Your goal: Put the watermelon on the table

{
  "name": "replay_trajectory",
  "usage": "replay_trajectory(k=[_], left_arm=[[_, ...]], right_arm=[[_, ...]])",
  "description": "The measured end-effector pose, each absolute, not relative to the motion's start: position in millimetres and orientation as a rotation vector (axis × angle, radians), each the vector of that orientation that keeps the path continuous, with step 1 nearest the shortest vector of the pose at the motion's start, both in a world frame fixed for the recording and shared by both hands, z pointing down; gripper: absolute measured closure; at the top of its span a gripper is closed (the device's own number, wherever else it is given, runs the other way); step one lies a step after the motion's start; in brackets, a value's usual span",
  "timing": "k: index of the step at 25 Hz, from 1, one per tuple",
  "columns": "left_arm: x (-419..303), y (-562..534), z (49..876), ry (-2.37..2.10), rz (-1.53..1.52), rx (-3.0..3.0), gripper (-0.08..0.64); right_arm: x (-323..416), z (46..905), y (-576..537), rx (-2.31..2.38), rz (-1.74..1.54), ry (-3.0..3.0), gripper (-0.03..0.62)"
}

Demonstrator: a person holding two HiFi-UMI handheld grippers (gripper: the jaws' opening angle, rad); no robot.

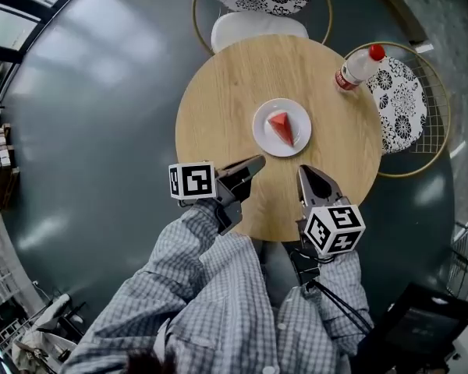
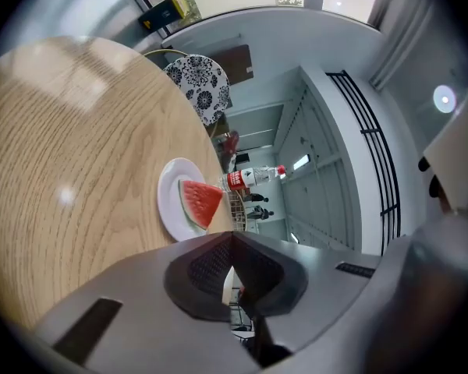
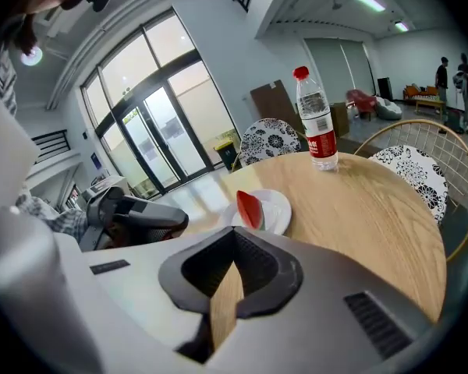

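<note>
The watermelon (image 1: 281, 128) sits on its plate (image 1: 262, 128) mid-tabletop (image 1: 218, 107), just ahead and between my grippers. My left gripper (image 1: 257, 162) and right gripper (image 1: 304, 171) are both pressed together, empty (about equally near, I judge).

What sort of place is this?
Likely a cafe-style lounge in an office lobby: a round light-wood table, wire-framed chairs with black-and-white floral cushions, and tall glass entrance doors.
</note>
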State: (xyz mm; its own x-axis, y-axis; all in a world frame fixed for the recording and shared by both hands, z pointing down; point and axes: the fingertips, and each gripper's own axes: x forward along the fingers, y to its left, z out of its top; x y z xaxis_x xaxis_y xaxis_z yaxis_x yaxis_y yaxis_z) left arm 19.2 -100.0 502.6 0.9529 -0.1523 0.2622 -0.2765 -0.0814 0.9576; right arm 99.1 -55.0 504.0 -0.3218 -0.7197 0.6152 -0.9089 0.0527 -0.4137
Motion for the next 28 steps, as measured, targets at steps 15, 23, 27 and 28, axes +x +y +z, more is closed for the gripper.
replay_trajectory(k=[15, 23, 27, 28], left_arm=[[5, -36, 431, -0.334, 0.015, 1.751, 0.554], [3, 5, 389, -0.324, -0.039, 1.845, 0.554], [0, 27, 369, -0.309, -0.048, 1.902, 0.554], [1, 32, 364, -0.301, -0.050, 1.917, 0.554]], right_arm=[[102, 418, 9, 1.869, 0.979, -2.173, 0.584], [110, 383, 54, 1.971, 0.982, -2.218, 0.584], [108, 368, 75, 2.000, 0.976, -2.244, 0.584], [108, 364, 80, 2.007, 0.974, -2.251, 0.584]])
